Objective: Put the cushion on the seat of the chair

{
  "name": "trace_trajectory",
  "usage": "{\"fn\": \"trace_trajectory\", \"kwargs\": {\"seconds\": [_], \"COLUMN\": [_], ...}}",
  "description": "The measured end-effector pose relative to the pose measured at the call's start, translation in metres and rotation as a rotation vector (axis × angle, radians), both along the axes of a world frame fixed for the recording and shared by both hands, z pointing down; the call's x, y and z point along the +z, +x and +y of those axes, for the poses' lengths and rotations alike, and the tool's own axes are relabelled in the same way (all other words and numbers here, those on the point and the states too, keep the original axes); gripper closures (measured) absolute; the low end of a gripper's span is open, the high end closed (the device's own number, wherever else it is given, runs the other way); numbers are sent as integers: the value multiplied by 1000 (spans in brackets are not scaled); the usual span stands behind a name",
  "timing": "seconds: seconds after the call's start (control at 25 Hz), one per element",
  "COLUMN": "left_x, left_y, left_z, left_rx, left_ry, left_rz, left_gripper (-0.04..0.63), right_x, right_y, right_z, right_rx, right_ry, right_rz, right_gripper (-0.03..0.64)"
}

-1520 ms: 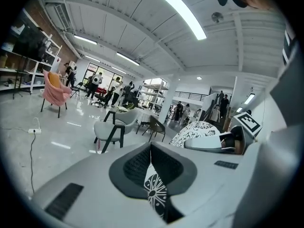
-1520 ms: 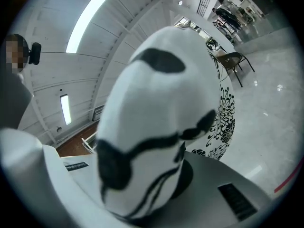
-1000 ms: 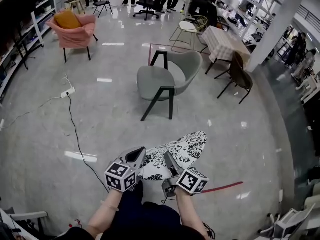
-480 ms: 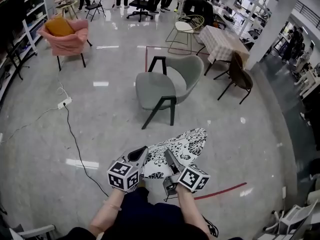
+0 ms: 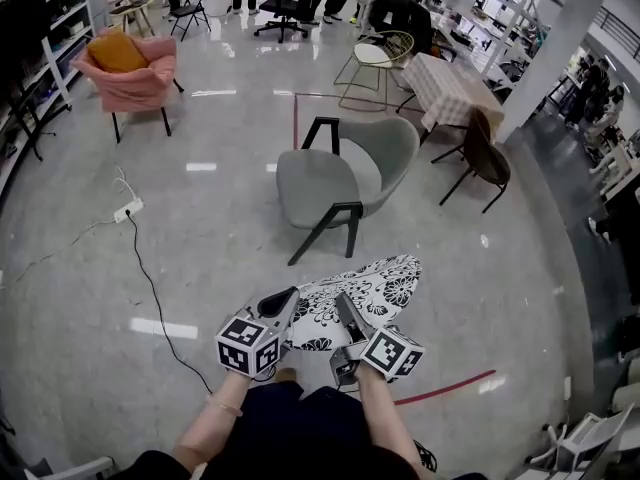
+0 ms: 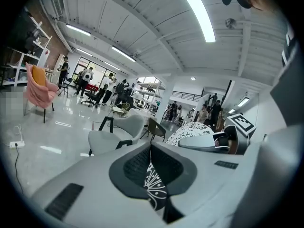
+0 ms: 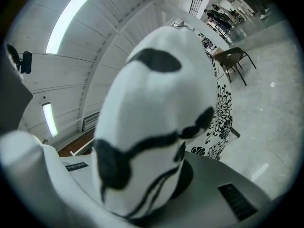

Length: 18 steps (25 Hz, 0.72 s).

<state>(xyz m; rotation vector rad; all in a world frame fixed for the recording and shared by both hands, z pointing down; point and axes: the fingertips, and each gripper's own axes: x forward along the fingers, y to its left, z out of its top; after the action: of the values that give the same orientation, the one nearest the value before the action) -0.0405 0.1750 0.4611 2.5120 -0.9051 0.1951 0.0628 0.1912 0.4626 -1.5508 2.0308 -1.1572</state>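
Presently both tools are held low in front of the person, side by side, each clamped on the near edge of the cushion.

On the left gripper, the jaws are closed on a thin fold of the black-and-white floral fabric, which the left gripper view shows pinched between them. On the right gripper, the jaws are closed on a thicker bunch of the same fabric, which fills most of the right gripper view.

Location of the cushion: held up off the floor, reaching away from the person toward the chair, apart from it and not on its seat.

The chair is grey with black legs and stands on the floor just beyond the cushion.

Surroundings:
- A pink armchair with an orange pillow stands far left.
- A black cable runs across the floor at left.
- A desk with a checked cloth stands behind the chair to the right.
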Motion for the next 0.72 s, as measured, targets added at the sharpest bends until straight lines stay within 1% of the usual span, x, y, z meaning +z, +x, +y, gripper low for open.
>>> {"fn": "trace_trajectory", "kwargs": {"seconds": [0.2,0.36,0.48,0.72], "left_x": [-2,-5,0,9], "left_y": [-6,-11,-14,-15], "left_z": [-5,-8,-10,-25], "left_rx": [-6,-41,-48,-61], "left_ry": [-2,11,-8,-28], "left_rz": [1,14,7,-8], "left_gripper": [600,600,600,601], "right_x": [-4,-1,1,-1], "right_y": [-6,-3,-2,-3], "right_z": [-6,-9,-13,-31], "right_rx": [-14,-21,-24,-44], "right_ry": [0,-15,-23,-7], "right_rz": [-16,-8,-7,-18], "right_gripper": [586,586,586,586]}}
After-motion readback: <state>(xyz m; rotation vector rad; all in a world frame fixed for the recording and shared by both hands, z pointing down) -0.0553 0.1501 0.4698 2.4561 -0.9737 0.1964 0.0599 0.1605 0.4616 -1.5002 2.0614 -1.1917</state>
